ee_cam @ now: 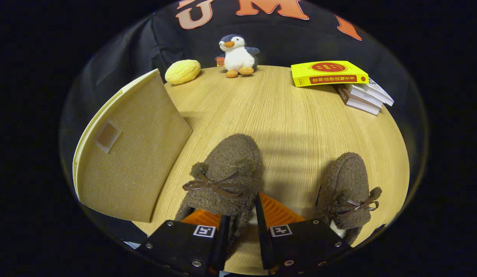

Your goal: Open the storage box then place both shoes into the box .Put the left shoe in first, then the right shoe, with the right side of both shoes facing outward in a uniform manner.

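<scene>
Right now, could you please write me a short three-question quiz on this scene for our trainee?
1. True or false: the gripper has its fingers on either side of the heel wall of the nearer brown shoe.
2. Multiple choice: what stands at the far edge of the table, between the yellow bun toy and the stack of books? A) a mug B) a plush penguin C) a lamp
3. Fill in: the beige storage box stands beside the ____ shoe.

Key: 1 true; 2 B; 3 nearer. The second shoe lies on the other side.
</scene>
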Motion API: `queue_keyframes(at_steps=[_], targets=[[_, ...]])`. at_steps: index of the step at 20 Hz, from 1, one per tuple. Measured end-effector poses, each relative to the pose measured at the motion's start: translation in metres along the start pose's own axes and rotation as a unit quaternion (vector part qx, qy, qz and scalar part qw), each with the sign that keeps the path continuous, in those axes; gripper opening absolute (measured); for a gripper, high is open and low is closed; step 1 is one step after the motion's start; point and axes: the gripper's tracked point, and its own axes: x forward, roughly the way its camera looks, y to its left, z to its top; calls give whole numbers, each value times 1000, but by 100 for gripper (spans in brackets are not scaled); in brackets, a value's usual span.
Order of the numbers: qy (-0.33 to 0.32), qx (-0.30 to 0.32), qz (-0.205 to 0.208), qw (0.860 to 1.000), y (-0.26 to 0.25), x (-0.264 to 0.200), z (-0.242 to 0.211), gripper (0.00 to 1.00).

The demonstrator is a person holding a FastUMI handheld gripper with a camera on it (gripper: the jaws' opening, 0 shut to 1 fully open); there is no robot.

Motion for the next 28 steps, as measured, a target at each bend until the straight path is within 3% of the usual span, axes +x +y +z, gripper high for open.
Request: queue_keyframes(at_steps=[3, 4, 6, 12, 16, 20, 28], targets=[[27, 80, 9, 996, 0, -2, 1, 22], [28, 93, 7, 995, -2, -4, 4, 14], [28, 98, -3, 995, -8, -12, 7, 7], [13, 104, 15, 994, 19, -63, 36, 6], [-17, 90, 13, 996, 40, -108, 81, 6], [-56, 94, 47, 993, 85, -146, 128, 6], [-55, 73, 87, 992, 200, -145, 146, 6]])
